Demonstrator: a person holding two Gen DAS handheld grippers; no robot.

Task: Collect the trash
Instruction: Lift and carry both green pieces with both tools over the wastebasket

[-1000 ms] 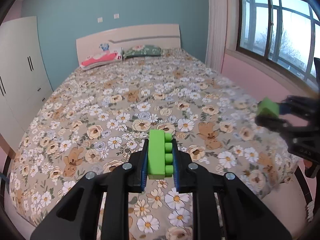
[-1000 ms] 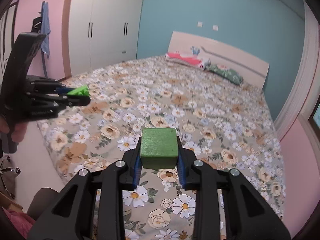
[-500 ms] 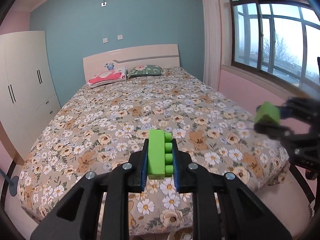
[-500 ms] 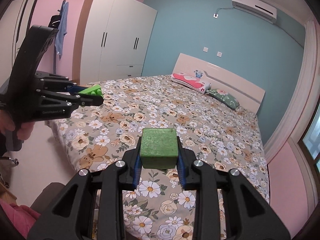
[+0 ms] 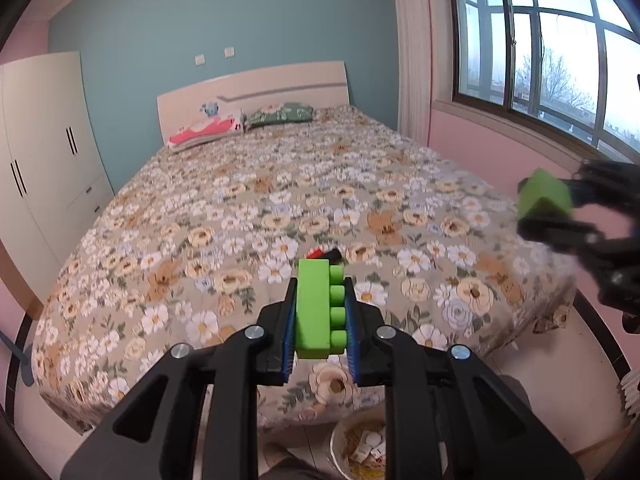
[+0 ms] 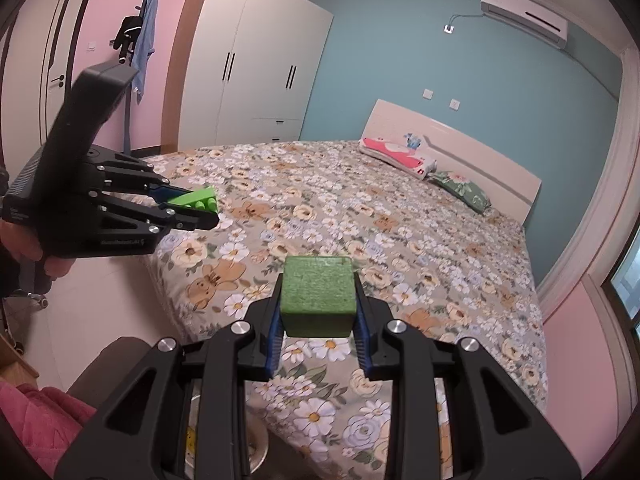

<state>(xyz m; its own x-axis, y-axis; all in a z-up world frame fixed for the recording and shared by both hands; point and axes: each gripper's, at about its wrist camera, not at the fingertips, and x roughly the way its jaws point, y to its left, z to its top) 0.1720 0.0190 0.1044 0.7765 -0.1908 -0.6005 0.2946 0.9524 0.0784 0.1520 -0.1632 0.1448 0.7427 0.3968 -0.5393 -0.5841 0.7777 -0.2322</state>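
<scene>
My left gripper is shut on a bright green studded toy brick and holds it in the air off the foot of the bed. My right gripper is shut on a dark green foam cube, also in the air near the bed's foot. Each gripper shows in the other's view: the right one with the cube at the right, the left one with the brick at the left. A small red and black object lies on the bedspread just beyond the brick. A trash bin with scraps stands on the floor below the grippers.
The bed with a flowered spread fills the middle, with pillows at the headboard. A white wardrobe stands along the left wall, a window on the right. A pink cloth lies low left.
Both grippers have pulled back and up from the bed with their blocks still held. The bed's foot, the floor and the trash bin have come into view.
</scene>
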